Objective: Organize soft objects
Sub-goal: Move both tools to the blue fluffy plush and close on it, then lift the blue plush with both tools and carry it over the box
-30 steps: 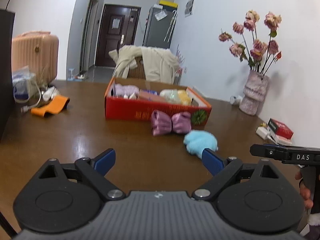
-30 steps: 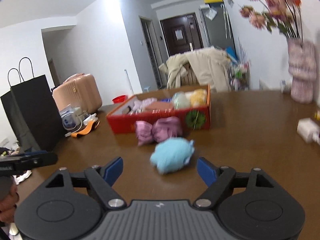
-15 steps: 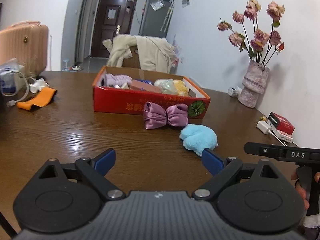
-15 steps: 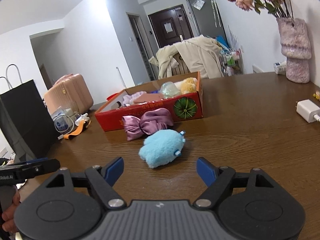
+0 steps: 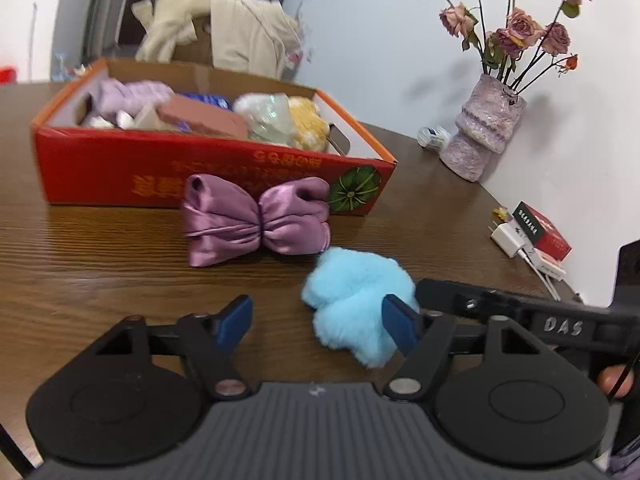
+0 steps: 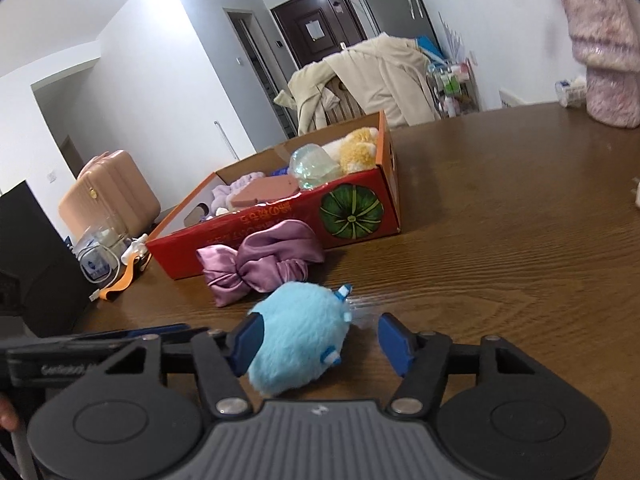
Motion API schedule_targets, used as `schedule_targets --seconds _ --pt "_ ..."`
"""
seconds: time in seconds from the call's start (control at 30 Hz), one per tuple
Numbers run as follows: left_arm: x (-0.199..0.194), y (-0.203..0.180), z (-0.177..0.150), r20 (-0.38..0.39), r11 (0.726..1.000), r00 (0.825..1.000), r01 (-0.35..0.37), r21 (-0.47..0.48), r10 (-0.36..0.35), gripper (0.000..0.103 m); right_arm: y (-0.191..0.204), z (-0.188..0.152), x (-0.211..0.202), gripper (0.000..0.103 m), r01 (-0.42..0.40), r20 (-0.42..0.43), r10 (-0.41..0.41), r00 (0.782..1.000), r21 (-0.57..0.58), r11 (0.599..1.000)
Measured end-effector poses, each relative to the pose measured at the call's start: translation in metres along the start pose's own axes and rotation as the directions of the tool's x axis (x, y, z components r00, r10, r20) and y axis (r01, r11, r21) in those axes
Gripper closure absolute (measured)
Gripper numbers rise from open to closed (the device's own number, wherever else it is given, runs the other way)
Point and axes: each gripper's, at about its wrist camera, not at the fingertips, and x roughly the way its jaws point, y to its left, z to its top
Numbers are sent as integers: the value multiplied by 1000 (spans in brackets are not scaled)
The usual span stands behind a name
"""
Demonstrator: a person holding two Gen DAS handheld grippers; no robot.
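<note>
- The blue plush (image 6: 298, 334) lies on the desk (image 6: 500, 248) just in front of the purple bow (image 6: 260, 260), which rests against the front wall of the red box (image 6: 280, 216).
- Right gripper (image 6: 320, 344): the plush sits between its jaws but off to the left, the left pad (image 6: 246, 342) touching or nearly touching the fur and the right pad clear of it. The jaws have just been closing and stand half spread, not yet pinching.
- Left gripper (image 5: 316, 322): jaws have also just been closing, with bare desk between them. The plush lies to its right, behind the right pad (image 5: 400, 326); whether it touches, I cannot tell.
- The right hand is the nearer and better lined up. Both grippers point forward and tilt down toward the desk, side by side, each showing in the other's view.
- The plush's long axis runs roughly along the right gripper's reach, so a squeeze across its width looks workable after a small shift left.
- The box already holds several soft things; it seems the goal.
</note>
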Motion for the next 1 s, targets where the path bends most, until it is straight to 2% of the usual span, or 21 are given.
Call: schedule_targets --seconds 0.07,0.17,0.2,0.27,0.4,0.57,0.7,0.8,0.9,1.0 --pt "12 3 3 -22 1000 999 23 -16 -23 38 -5 1 9 50 -23 -6 23 1000 31 999" --pt "26 7 3 -38 997 997 63 -37 -65 51 -15 0 21 65 -61 -14 63 998 98 993" --pt "28 8 3 -34 996 997 74 -50 -76 52 -19 -1 23 65 -74 -12 76 997 122 990" --pt "29 9 3 -23 993 994 106 -57 -108 63 -25 -2 24 66 -101 -12 104 994 153 983" --pt "31 10 0 -9 991 992 127 -48 -128 63 -29 -6 28 66 -130 -9 133 991 173 976" --pt "37 24 0 -17 974 982 187 -128 -190 64 -30 -7 29 68 -147 -3 150 989 173 974" --pt "39 22 -2 13 975 981 196 -103 -195 64 -35 -8 29 70 -159 11 160 987 200 967" --pt "37 21 -2 15 972 979 202 -119 -202 67 -33 -8 26 72 -153 14 153 988 192 969" --pt "21 10 -7 33 976 982 187 -115 -184 69 -22 -9 11 74 -134 23 132 991 173 976" --pt "-5 -4 -18 77 974 977 206 -97 -199 69 -4 -17 -23 74 -123 69 115 991 126 984"
